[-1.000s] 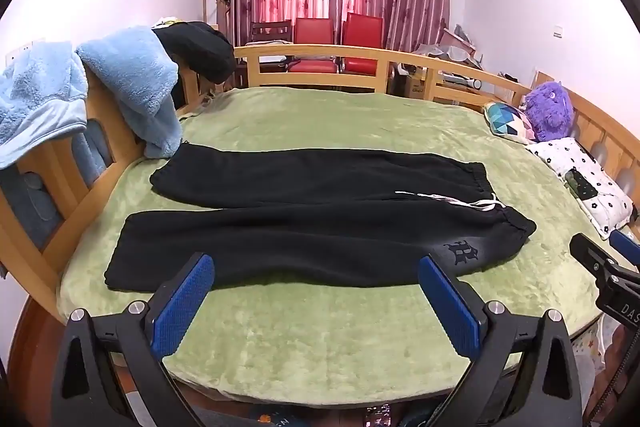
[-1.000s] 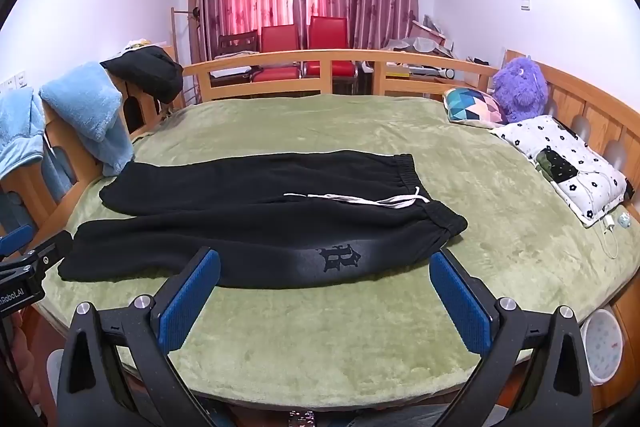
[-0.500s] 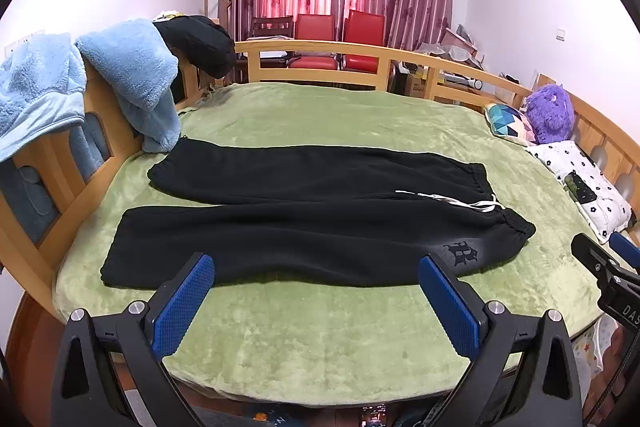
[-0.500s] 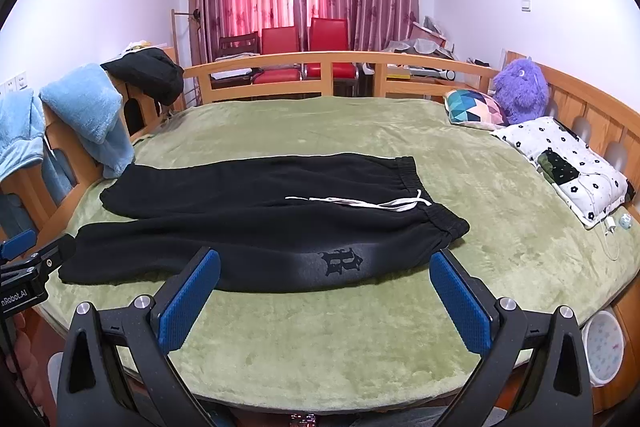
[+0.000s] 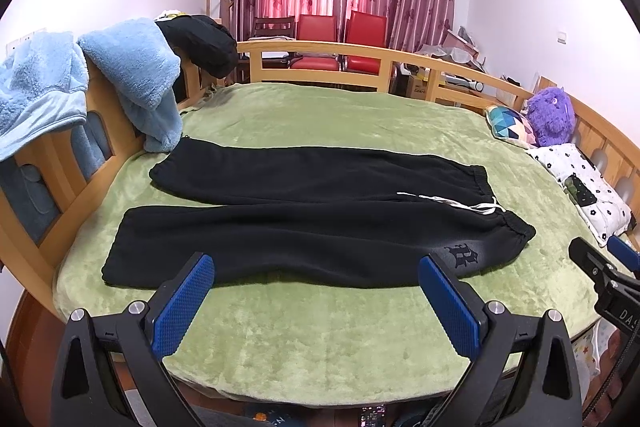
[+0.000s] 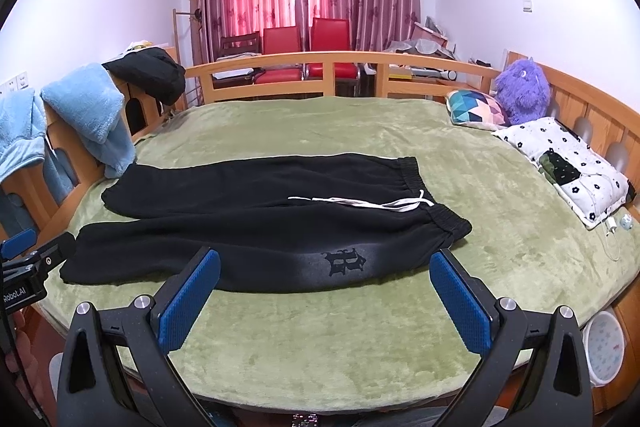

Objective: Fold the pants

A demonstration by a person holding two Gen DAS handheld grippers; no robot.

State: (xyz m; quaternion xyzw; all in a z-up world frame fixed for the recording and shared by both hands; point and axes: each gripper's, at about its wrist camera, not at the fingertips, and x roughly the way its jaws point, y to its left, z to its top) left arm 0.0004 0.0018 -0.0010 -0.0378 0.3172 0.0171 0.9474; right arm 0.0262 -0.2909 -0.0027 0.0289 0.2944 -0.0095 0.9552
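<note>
- Over the last second both views drifted only slightly; pants (image 5: 320, 219) unmoved, flat on the bed (image 5: 320, 339), legs spread, waistband to my right.
- Left gripper (image 5: 316, 291) and right gripper (image 6: 324, 287): fingers spread wide, empty.
- Folding not begun.

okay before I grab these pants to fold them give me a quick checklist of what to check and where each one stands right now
1. Left gripper open, holding nothing: ok.
2. Right gripper open, holding nothing: ok.
3. Black pants spread flat on the green blanket, legs apart: ok.
4. White drawstring tucked away: not ok, it lies loose across the waist.
5. Blue fleece off the far leg's cuff: cannot tell.
</note>
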